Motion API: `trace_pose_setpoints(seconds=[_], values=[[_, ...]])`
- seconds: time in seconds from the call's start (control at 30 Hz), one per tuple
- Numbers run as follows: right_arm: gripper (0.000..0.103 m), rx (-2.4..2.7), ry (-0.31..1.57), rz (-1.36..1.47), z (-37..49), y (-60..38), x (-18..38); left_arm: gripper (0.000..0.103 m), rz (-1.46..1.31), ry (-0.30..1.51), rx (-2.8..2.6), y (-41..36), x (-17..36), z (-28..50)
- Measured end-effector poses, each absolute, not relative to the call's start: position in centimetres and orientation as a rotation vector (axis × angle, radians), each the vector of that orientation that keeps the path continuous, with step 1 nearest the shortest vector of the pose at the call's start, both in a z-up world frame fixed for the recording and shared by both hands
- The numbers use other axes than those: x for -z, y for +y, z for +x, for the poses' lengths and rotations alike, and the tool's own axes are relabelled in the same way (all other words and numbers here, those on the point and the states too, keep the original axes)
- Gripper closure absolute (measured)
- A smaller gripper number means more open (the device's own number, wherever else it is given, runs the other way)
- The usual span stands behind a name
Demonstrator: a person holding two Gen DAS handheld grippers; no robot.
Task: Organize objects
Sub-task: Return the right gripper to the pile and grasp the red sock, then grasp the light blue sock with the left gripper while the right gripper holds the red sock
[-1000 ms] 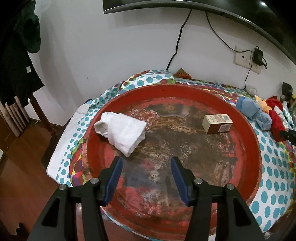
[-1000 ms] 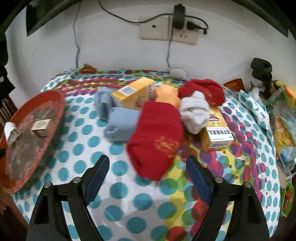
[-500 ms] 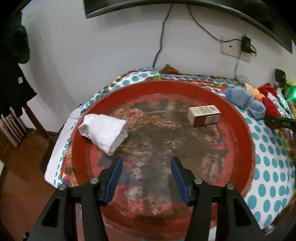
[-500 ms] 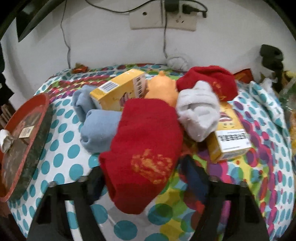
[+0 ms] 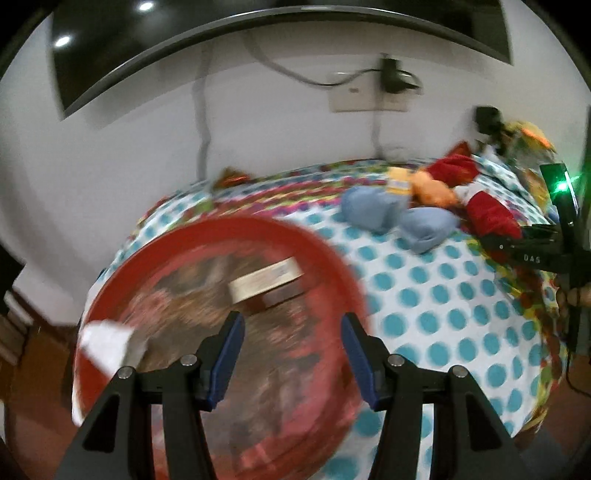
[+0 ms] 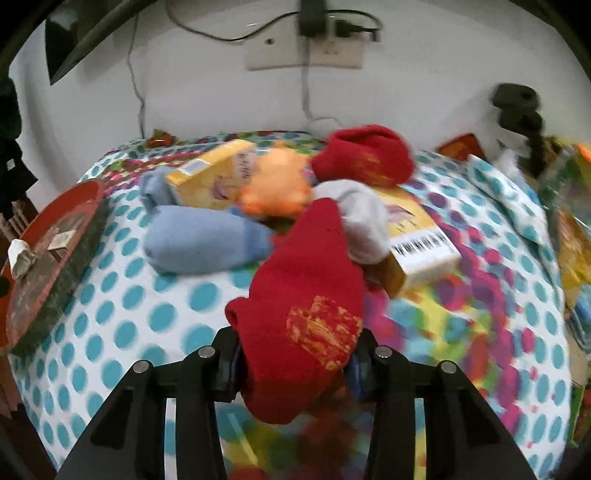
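My right gripper (image 6: 293, 363) is shut on a red sock with a gold print (image 6: 306, 295), at the front of a pile. The pile holds a blue sock (image 6: 199, 240), an orange toy (image 6: 275, 182), a grey sock (image 6: 364, 218), another red sock (image 6: 365, 155) and two yellow boxes (image 6: 210, 173). My left gripper (image 5: 291, 354) is open and empty above a red round tray (image 5: 332, 266). The tray holds a white sock (image 5: 107, 341) and a small box (image 5: 264, 280). The right gripper body shows in the left wrist view (image 5: 532, 247).
The table has a dotted cloth (image 6: 122, 314). The tray (image 6: 22, 295) sits at its left edge. A wall socket with cables (image 6: 306, 51) is behind. Bags and clutter (image 6: 569, 206) crowd the right side. A dark screen (image 5: 258, 22) hangs above.
My right gripper moved in and closed on the red printed sock. My left gripper swung right, so the tray shifted left in its view and the pile came into sight.
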State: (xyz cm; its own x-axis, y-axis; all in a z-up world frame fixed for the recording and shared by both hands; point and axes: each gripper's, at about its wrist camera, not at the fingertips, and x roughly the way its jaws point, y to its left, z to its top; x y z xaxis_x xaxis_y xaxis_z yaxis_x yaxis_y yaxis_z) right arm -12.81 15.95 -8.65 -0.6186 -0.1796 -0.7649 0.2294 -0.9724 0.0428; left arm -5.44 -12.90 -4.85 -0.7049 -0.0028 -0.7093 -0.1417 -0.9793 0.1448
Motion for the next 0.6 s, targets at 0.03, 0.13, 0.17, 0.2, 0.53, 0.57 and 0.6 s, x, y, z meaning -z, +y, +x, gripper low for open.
trace_pose_setpoints(seconds=[0.03, 0.13, 0.17, 0.2, 0.53, 0.57, 0.6], values=[[0.063, 2.636, 0.079, 1.243, -12.6, 16.7, 8.7, 0.047, -1.158, 0.312, -2.786, -11.6, 4.7, -6.2], [0.063, 2.634, 0.040, 1.245, -12.0, 18.8, 8.6, 0.047, -1.128, 0.361, -2.696, -8.3, 4.7, -8.2], [0.063, 2.635, 0.037, 1.239, -11.9, 19.3, 8.6, 0.047, -1.117, 0.385, -2.666, -7.2, 4.6, -8.9], [0.063, 2.642, 0.043, 1.239, -11.6, 19.8, 8.5, 0.047, -1.111, 0.401, -2.641, -6.3, 4.7, -9.5], [0.060, 2.619, -0.050, 1.220, -11.0, 21.7, 9.0, 0.047, -1.132, 0.601, -2.394, 2.2, 6.4, -15.9], [0.058, 2.615, -0.050, 1.219, -11.0, 21.6, 9.0, 0.047, -1.143, 0.632, -2.372, 3.0, 6.7, -16.7], [0.058, 2.615, -0.050, 1.219, -11.0, 21.6, 9.0, 0.047, -1.150, 0.643, -2.354, 3.3, 7.0, -17.2]])
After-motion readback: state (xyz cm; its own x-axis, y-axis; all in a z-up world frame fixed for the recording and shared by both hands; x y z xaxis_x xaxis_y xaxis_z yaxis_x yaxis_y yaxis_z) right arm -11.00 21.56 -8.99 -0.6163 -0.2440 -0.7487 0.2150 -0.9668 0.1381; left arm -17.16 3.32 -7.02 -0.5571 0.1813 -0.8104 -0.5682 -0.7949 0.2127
